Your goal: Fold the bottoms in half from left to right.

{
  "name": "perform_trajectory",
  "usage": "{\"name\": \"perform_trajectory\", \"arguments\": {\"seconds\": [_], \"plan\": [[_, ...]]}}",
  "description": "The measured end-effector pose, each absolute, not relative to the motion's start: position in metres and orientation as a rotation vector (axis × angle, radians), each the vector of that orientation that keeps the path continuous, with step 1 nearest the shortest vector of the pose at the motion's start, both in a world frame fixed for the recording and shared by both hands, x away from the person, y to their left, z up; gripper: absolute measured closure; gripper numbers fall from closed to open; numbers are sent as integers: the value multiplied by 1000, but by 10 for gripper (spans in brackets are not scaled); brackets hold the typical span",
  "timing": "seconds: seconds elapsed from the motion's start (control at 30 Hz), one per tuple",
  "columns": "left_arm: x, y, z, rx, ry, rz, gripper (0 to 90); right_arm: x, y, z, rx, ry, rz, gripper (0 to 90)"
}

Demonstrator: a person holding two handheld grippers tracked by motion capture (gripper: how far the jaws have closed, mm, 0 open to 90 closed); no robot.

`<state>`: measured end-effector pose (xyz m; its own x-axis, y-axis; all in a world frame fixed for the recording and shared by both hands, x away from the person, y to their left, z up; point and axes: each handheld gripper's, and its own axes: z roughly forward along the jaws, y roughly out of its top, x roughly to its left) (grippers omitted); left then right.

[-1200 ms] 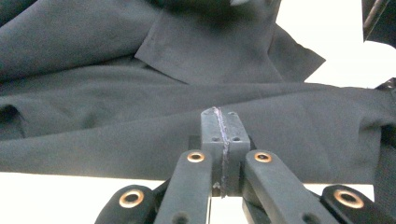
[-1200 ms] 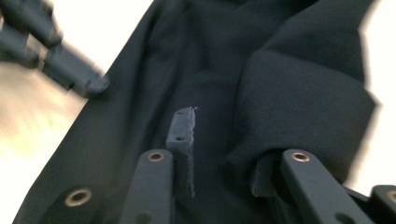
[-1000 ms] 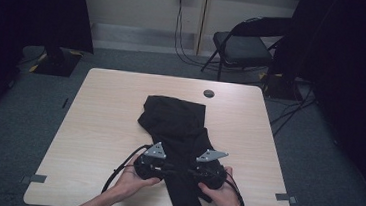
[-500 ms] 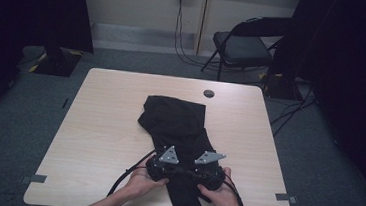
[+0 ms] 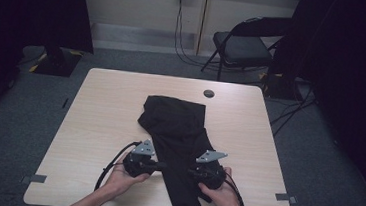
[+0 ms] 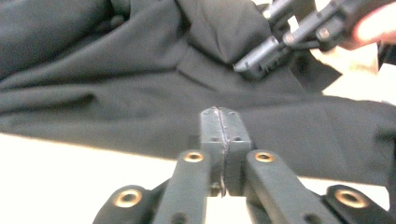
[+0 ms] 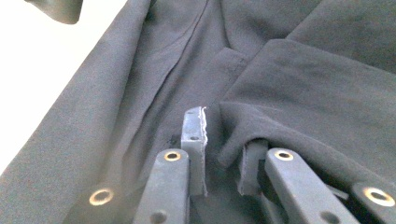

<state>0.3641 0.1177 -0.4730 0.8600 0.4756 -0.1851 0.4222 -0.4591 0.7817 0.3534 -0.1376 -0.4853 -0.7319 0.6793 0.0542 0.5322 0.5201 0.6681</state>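
L gripper (image 6: 219, 114): jaws pressed flat together in its own view, pads meeting, no cloth visible between them. They've been opening a bit in the last half sec per the motion, but the gap isn't visible. Tips sit over the black garment (image 5: 178, 132), near its edge on the L side; can't tell if they touch the fabric.

R gripper (image 7: 224, 140): jaws part-open, small gap. A fold of the garment (image 7: 289, 84) drapes over the R-hand jaw and runs down into the gap; the other pad stands bare just beside the fold. Pads don't look clamped on it, so loose contact, not a pinch. Jaws have been easing closed.

High view: L gripper (image 5: 158, 165) at the garment's L edge, R gripper (image 5: 191, 173) on its R edge, both pointing inward at each other across the narrow near part. Each held in a hand, L hand (image 5: 127, 176), R hand (image 5: 221, 191).

Garment rel. to table (image 5: 99, 116): lies flat, centre to near edge. Long axis runs far-to-near, slightly slanted toward the R at the near end. Wide bunched end far, toward the round grommet (image 5: 208, 93) but well apart from it; narrow end reaches the near edge between the hands.
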Motion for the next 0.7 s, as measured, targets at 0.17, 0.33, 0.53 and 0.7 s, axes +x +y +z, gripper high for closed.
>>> {"name": "perform_trajectory", "arguments": {"seconds": [0.17,0.33,0.53,0.7], "plan": [[368,88,-478,2162,583,102,632,353,-138,-485,1031,2547,1013,760],[365,70,-489,2239,528,111,500,353,-138,-485,1019,2546,1008,760],[357,59,-495,2269,444,196,470,353,-138,-486,1025,2549,1013,761],[351,57,-496,2253,411,144,881,353,-138,-486,1019,2547,1007,762]]}}
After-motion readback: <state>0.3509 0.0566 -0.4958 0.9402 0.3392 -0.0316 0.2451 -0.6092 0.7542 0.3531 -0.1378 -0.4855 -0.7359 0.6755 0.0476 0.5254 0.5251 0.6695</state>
